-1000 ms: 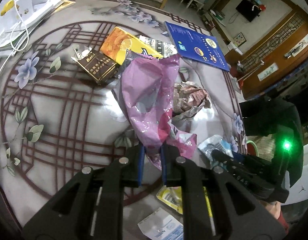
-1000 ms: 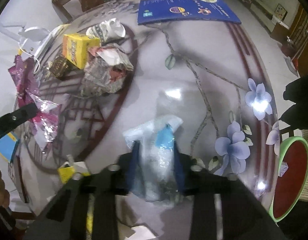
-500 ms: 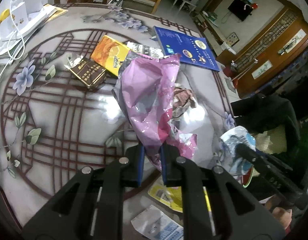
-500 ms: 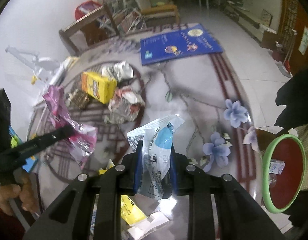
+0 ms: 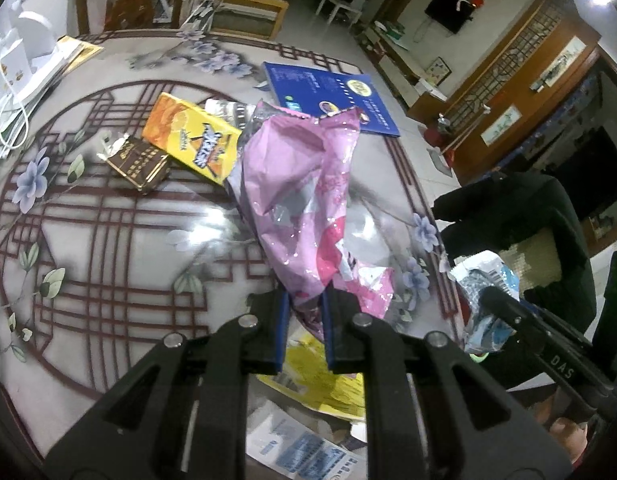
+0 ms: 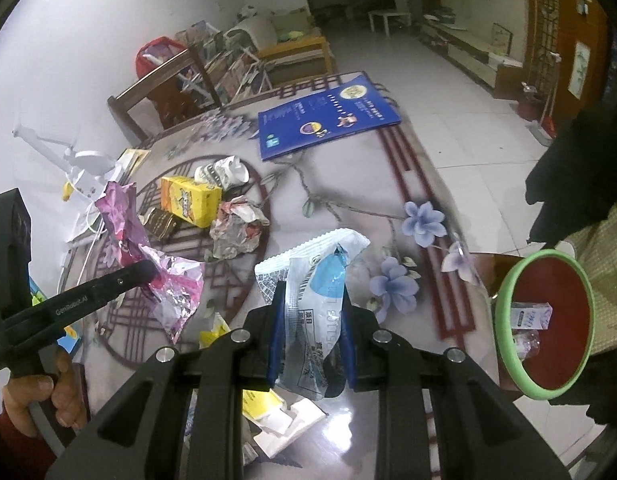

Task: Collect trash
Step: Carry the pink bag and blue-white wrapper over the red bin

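Both grippers are loaded and lifted clear of the table (image 5: 120,240), so the job sits mid-way: two pieces are in hand, a few scraps already lie in the bin, and a good deal waits on the tabletop.

Toward the table's left edge lie a dark brown packet (image 5: 138,162) and, touching it, a yellow carton (image 5: 192,140). Just right of these, near the middle, sit a crushed silver foil wrapper (image 6: 224,170) and a crumpled paper wad (image 6: 238,228). At the near edge lie a yellow sachet (image 5: 320,380) and a white printed leaflet (image 5: 300,446). A blue booklet (image 5: 328,98) rests at the far edge; whether it counts as trash cannot be told.

The left gripper (image 5: 304,322) is clenched on a pink foil bag (image 5: 304,204), a large, creased, glossy wrapper standing up from the jaws, torn open at the top and apparently empty.

The right gripper (image 6: 310,344) is clamped on a white-and-blue plastic pouch (image 6: 314,292), crinkled and printed, held upright above the table's right edge.

Just beyond that edge stands the green-rimmed red bin (image 6: 504,312), holding a small carton and some wrapping.
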